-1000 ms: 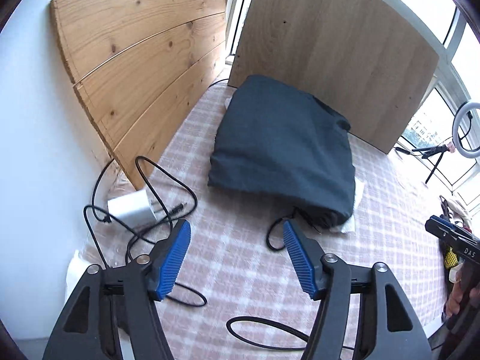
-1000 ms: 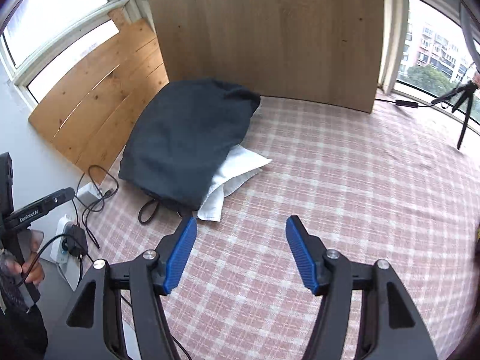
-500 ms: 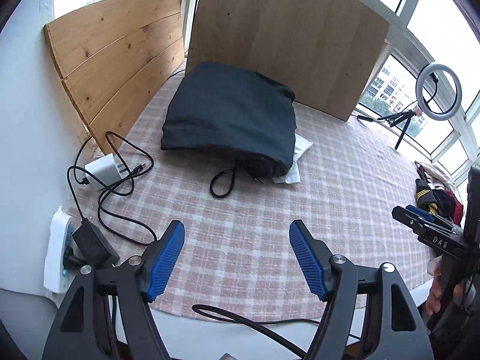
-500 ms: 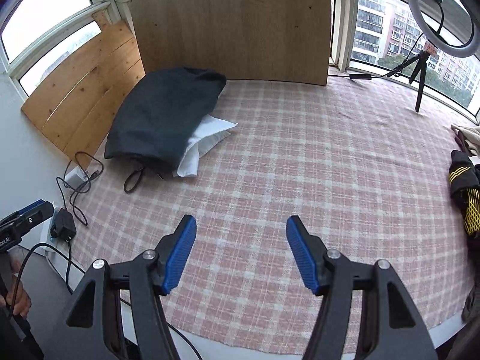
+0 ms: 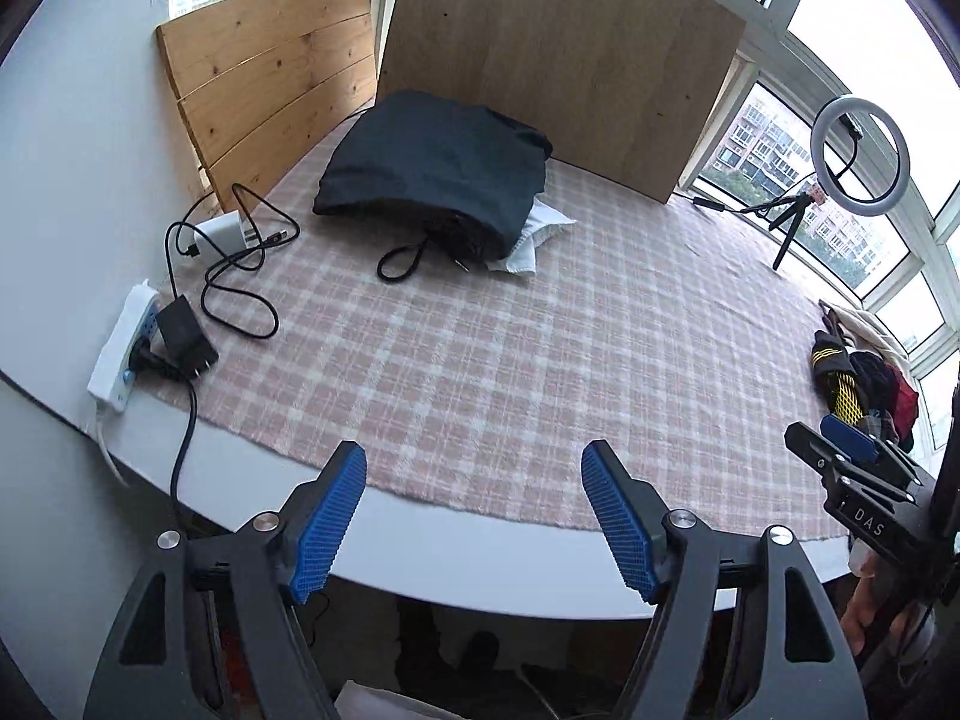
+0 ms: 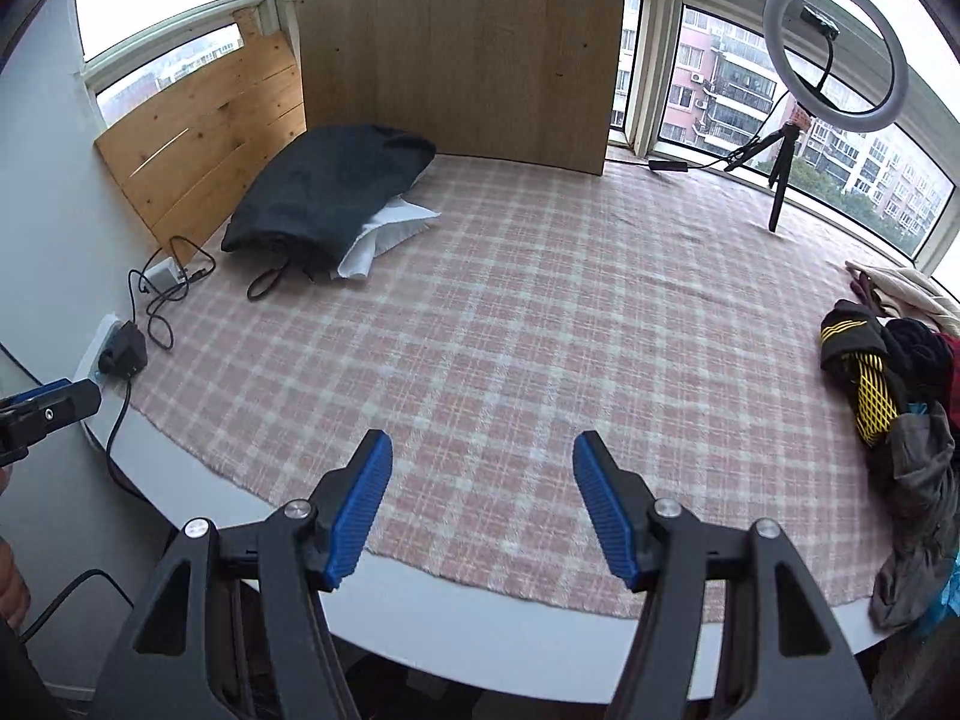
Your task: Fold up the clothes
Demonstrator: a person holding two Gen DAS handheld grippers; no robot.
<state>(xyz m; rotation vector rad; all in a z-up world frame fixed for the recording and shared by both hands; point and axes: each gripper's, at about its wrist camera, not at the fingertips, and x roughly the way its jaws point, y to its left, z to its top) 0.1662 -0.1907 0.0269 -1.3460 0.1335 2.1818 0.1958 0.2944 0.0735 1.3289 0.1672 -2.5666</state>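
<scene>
A dark folded garment (image 5: 432, 180) (image 6: 324, 192) lies at the far left of the table on a white folded cloth (image 5: 534, 234) (image 6: 390, 228). A heap of unfolded clothes (image 5: 858, 372) (image 6: 888, 384) sits at the table's right edge. My left gripper (image 5: 473, 450) hangs open over the near edge of the pink plaid tablecloth (image 5: 480, 360) with nothing between its blue pads. My right gripper (image 6: 483, 437) is open and empty over the same near edge, left of the heap. Each gripper shows at the other view's side: the right gripper (image 5: 852, 450) and the left gripper (image 6: 48, 408).
A white power strip (image 5: 120, 354) with a black charger (image 5: 186, 336), a white adapter (image 5: 222, 234) and loose black cables lie at the left edge. Wooden boards (image 5: 558, 60) stand at the back. A ring light on a tripod (image 6: 834, 48) stands at the back right by the windows.
Both grippers have pulled back from the dark folded garment to the table's near edge, so more of the table shows. The left jaws stand a little wider.
</scene>
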